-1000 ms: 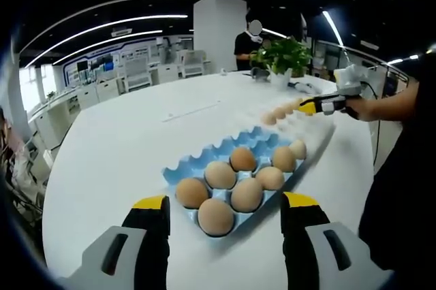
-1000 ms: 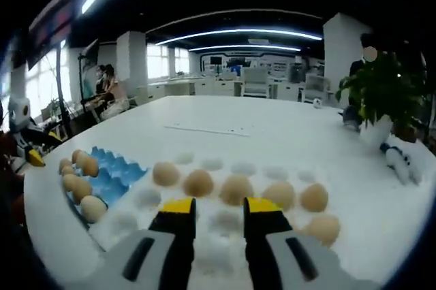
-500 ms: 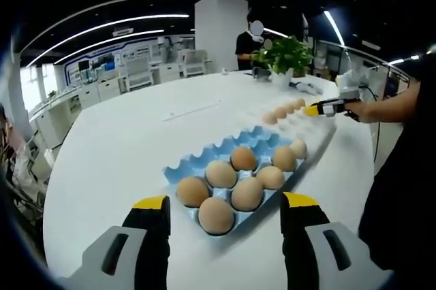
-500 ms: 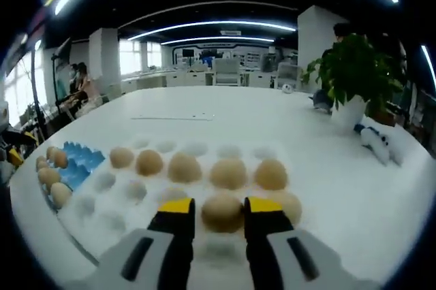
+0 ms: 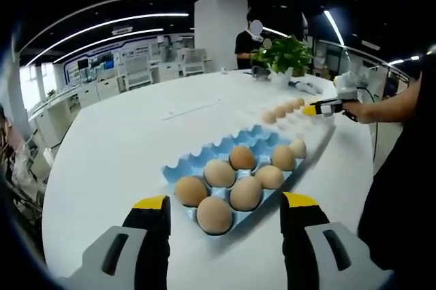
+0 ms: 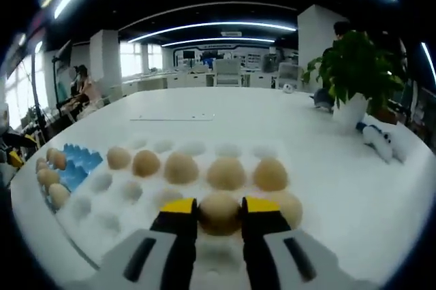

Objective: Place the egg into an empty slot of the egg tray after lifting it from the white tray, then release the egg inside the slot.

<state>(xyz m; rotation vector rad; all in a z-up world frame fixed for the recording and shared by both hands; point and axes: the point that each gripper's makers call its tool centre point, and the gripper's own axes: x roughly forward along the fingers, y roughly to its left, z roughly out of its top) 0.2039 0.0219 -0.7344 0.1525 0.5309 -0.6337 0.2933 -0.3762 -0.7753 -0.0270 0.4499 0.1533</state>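
Note:
In the right gripper view my right gripper (image 6: 219,205) has its yellow-tipped jaws pressed against both sides of a brown egg (image 6: 219,212) that sits in a front cup of the white tray (image 6: 102,198). Several more eggs (image 6: 180,167) fill the row behind it. The blue egg tray (image 6: 80,160) lies at the far left, partly filled. In the left gripper view my left gripper (image 5: 225,203) stands open just in front of the blue egg tray (image 5: 204,157), which holds several eggs (image 5: 214,214) and has bare slots along its far side. The right gripper (image 5: 310,109) hovers over the white tray (image 5: 317,132).
Both trays rest on a large round white table (image 5: 122,140). A potted plant (image 6: 354,75) and a small white object (image 6: 381,141) stand at the table's far right. A person (image 5: 245,39) stands behind the table. An arm (image 5: 398,103) reaches in from the right.
The right gripper's jaws have drawn in against the egg. The left gripper stays as it was.

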